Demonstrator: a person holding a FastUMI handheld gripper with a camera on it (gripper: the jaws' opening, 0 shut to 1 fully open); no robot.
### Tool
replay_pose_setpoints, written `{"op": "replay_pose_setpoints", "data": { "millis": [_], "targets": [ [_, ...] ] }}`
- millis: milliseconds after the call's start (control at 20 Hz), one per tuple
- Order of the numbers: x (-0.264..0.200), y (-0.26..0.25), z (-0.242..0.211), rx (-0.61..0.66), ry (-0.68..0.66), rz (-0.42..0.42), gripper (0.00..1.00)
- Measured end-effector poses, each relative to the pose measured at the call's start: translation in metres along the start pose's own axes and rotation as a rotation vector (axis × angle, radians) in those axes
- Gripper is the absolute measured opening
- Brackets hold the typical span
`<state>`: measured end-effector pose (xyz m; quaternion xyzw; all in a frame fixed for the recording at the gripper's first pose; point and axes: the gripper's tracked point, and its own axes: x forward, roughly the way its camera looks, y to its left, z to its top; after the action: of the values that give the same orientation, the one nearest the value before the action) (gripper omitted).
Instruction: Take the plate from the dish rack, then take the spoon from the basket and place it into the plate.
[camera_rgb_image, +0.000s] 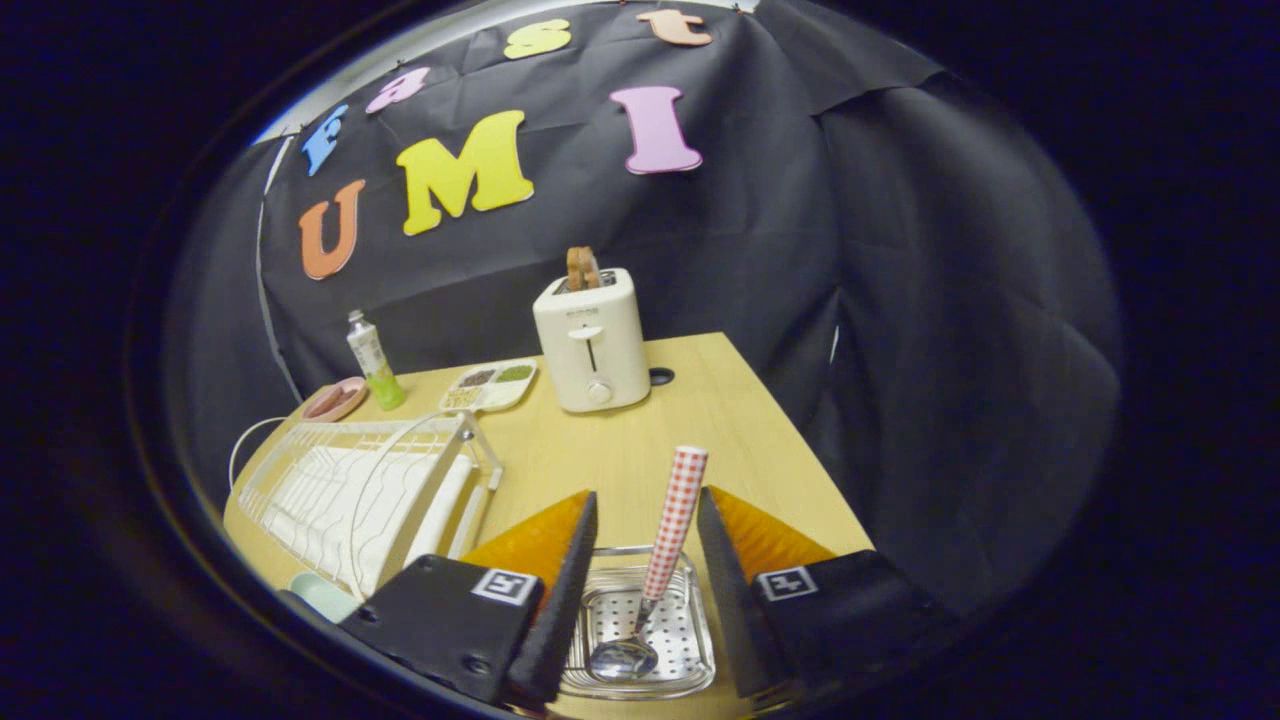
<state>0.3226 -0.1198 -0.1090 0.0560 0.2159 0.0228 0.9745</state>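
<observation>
**Spoon grab coming up, plate looks like it's already out**

So the gripper (645, 560) is hovering right over the clear basket (690, 665) at the near edge of the wooden table (620, 450). The jaws are standing wide open, nothing clamped, and the spoon (668, 540) is sitting between the fingers with its bowl down in the basket and its red-checked handle leaning up toward the toaster (592, 340). Neither finger is touching the handle as far as I can tell.

The white wire dish rack (350, 490) is sitting to the left of the fingers, and a pale green plate (322, 595) is peeking out at the near corner just beside it. I'm reading that as the plate already being off the rack, though most of it is hidden behind the left finger, so not 100% sure.

What's left, I'm guessing: closing on the handle, lifting the spoon out, carrying it left and setting it down in that plate.

Background stuff: a bottle (372, 358), a pink dish (335, 400) and a snack tray (490, 385) are sitting at the back.
</observation>
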Motion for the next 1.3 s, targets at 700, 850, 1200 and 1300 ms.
{"op": "replay_pose_setpoints", "data": {
  "millis": [700,850,1200,1300],
  "targets": [
    [-0.069,0.025,0.085,-0.192,-0.405,-0.093,0.15],
    [-0.104,0.053,0.097,-0.192,-0.427,-0.019,0.15],
    [-0.193,0.104,0.109,-0.208,-0.531,-0.036,0.16],
    [-0.212,0.127,0.098,-0.195,-0.523,-0.017,0.17]
  ]
}}
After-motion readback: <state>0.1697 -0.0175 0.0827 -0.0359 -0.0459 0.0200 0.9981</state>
